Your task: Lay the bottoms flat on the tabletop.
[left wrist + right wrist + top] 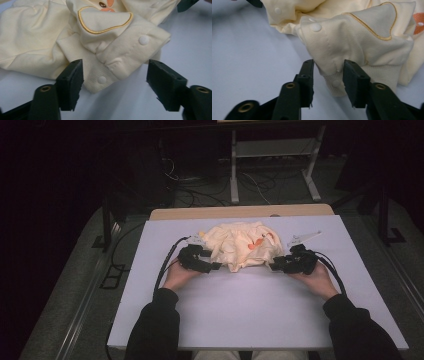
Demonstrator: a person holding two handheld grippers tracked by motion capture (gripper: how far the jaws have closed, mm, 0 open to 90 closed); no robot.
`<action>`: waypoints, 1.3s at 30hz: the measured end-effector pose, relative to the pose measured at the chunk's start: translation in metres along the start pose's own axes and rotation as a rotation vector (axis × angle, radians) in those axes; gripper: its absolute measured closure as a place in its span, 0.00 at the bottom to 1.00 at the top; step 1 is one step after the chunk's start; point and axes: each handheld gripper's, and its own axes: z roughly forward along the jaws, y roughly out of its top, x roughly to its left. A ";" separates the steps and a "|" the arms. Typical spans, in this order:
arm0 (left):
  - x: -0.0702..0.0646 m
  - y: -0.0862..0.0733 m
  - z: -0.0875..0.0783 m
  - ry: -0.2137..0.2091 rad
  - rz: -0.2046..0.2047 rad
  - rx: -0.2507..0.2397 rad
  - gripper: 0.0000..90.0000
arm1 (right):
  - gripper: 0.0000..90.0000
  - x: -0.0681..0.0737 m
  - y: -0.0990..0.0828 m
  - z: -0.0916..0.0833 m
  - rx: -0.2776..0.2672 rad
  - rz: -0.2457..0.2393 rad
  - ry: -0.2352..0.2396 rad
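A crumpled cream baby garment [239, 245] with orange print and white snap buttons lies at the far middle of the white table [250, 320]. My left gripper [217, 266] rests at its near left edge. In the left gripper view the jaws [115, 72] stand wide, either side of a snap-button hem [110, 72], clear of it. My right gripper [274, 266] is at the garment's near right edge. In the right gripper view its jaws [328, 62] flank a folded cuff [332, 70] closely, and the fabric looks unpinched. A gold-trimmed pocket [377, 22] lies above.
A wooden table edge [240, 212] runs behind the white surface. Beyond it, a metal frame [272, 165] and loose cables [200, 190] sit on the dark floor. Both cables of my grippers trail back along the person's forearms.
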 end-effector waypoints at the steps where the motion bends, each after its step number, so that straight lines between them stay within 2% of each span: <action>1: 0.000 0.000 0.003 0.009 0.005 0.009 0.37 | 0.72 0.000 0.000 0.002 0.000 -0.001 0.000; 3: -0.001 -0.001 0.008 0.001 0.014 0.019 0.45 | 0.76 -0.001 0.001 0.005 0.001 0.004 -0.001; 5: -0.002 -0.001 0.014 0.023 0.024 0.038 0.53 | 0.79 -0.003 0.002 0.008 0.004 0.006 0.000; 7: -0.002 -0.001 0.018 0.024 0.026 0.042 0.60 | 0.84 -0.004 0.004 0.012 0.002 0.016 0.006; 11: 0.000 -0.001 0.017 0.012 -0.008 0.038 0.72 | 0.89 -0.004 0.006 0.017 0.002 0.020 0.017; 15: 0.003 -0.002 0.011 0.006 -0.044 0.036 0.80 | 0.91 -0.006 0.006 0.011 0.016 0.042 0.040; 17: 0.004 -0.001 0.007 0.001 -0.069 0.029 0.81 | 0.92 -0.008 0.006 0.006 0.018 0.059 0.050; 24: 0.000 -0.002 -0.007 0.001 -0.079 0.040 0.82 | 0.94 -0.012 0.004 -0.011 0.022 0.120 0.090; 33: -0.025 0.000 -0.028 0.028 -0.051 0.077 0.83 | 0.99 -0.001 -0.001 -0.035 0.025 0.131 0.086; 39: -0.037 -0.006 -0.040 0.022 -0.070 0.094 0.84 | 0.99 0.009 -0.008 -0.043 0.053 0.133 0.076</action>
